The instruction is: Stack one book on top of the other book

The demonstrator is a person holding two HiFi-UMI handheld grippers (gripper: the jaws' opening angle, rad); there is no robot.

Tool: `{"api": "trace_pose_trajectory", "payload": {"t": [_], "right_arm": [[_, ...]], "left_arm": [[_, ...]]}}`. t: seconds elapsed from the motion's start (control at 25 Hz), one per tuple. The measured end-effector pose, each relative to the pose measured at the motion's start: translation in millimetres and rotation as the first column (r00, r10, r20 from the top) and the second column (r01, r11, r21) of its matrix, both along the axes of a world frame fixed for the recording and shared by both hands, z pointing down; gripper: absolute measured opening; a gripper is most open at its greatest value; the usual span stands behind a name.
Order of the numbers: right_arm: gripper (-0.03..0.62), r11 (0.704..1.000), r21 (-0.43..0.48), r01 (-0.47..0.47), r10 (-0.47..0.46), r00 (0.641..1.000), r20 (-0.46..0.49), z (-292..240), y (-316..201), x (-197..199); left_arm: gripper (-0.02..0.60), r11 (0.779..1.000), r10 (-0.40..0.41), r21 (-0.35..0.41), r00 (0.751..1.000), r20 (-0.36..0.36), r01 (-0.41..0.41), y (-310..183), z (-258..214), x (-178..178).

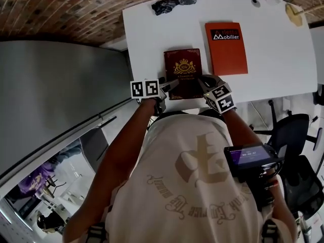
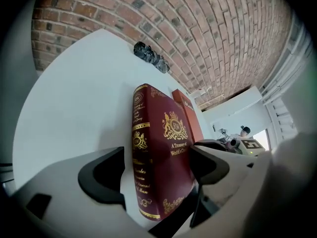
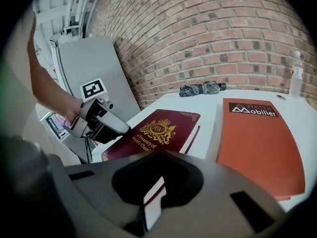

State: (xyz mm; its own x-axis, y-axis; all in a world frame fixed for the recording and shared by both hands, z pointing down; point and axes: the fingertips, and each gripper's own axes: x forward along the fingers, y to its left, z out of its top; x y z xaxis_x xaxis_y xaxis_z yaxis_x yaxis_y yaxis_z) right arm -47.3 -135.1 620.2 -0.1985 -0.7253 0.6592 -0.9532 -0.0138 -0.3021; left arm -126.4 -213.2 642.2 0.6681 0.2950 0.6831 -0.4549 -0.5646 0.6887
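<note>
Nearest, at the left gripper point(image 2: 157, 165): jaws spread wide, the red book point(image 2: 166, 143) between them, spine side toward the camera. Clear white gap between the left pad and the spine; right pad close by the cover. On the cover, in gold: a crowned crest with "RW", then "A Treasury of World's C…", the rest cut off by the right jaw. Further gold lettering down the spine.

At the right gripper point(image 3: 154, 185): jaws nearly together on that same book's near corner, apparently pinching it, with a strip of white pages and red cover edge showing in the slot. Beyond those jaws, the book's cover lying flat on the white table point(image 3: 210, 105), crest and title facing up.

Right of those jaws, apart from the red book: orange book point(image 3: 257, 148), also flat, with a black band across its far end reading "Mobilier" in white.

Farther beyond both pairs of jaws: a folded dark umbrella point(image 3: 203, 89) near the table's far edge, then a brick wall point(image 3: 223, 33).
</note>
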Motion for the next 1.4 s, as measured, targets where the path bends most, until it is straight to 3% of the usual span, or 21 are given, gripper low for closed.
{"api": "trace_pose_trajectory", "payload": {"t": [0.2,0.48,0.72,0.96,1.04,1.2,1.4], "right_arm": [[0.021,1.0,0.027,-0.004,0.003,0.999,0.043,0.9,0.9,1.3],[0.021,0.999,0.045,0.002,-0.005,0.998,0.069,0.0,2.7,2.5],[0.021,0.997,0.071,-0.041,0.035,0.995,0.089,-1.6,9.7,12.2],[0.021,0.996,0.079,-0.052,0.044,0.994,0.099,2.3,17.1,18.1],[0.021,0.994,0.084,-0.075,0.065,0.991,0.114,2.3,19.6,21.6],[0.021,0.991,0.082,-0.108,0.097,0.987,0.132,4.2,25.8,29.4],[0.021,0.991,0.073,-0.116,0.105,0.985,0.14,6.7,29.8,35.3]], "left_arm": [[0.397,0.999,-0.018,-0.025,0.998,0.057,0.019,5.5,10.4,7.2],[0.397,0.999,-0.031,-0.036,0.998,0.063,0.033,9.7,7.3,16.0],[0.397,0.997,-0.051,-0.053,0.999,0.008,0.052,15.2,-16.8,20.1],[0.397,0.981,-0.145,-0.145,0.986,-0.086,0.132,16.0,-42.4,19.6],[0.397,0.98,-0.125,-0.168,0.985,-0.121,0.103,21.4,-50.2,24.0],[0.396,0.975,-0.006,-0.221,0.987,-0.158,-0.029,51.1,-54.7,42.7],[0.396,0.98,0.085,-0.173,0.99,-0.108,-0.103,73.4,-44.8,67.4]]}}
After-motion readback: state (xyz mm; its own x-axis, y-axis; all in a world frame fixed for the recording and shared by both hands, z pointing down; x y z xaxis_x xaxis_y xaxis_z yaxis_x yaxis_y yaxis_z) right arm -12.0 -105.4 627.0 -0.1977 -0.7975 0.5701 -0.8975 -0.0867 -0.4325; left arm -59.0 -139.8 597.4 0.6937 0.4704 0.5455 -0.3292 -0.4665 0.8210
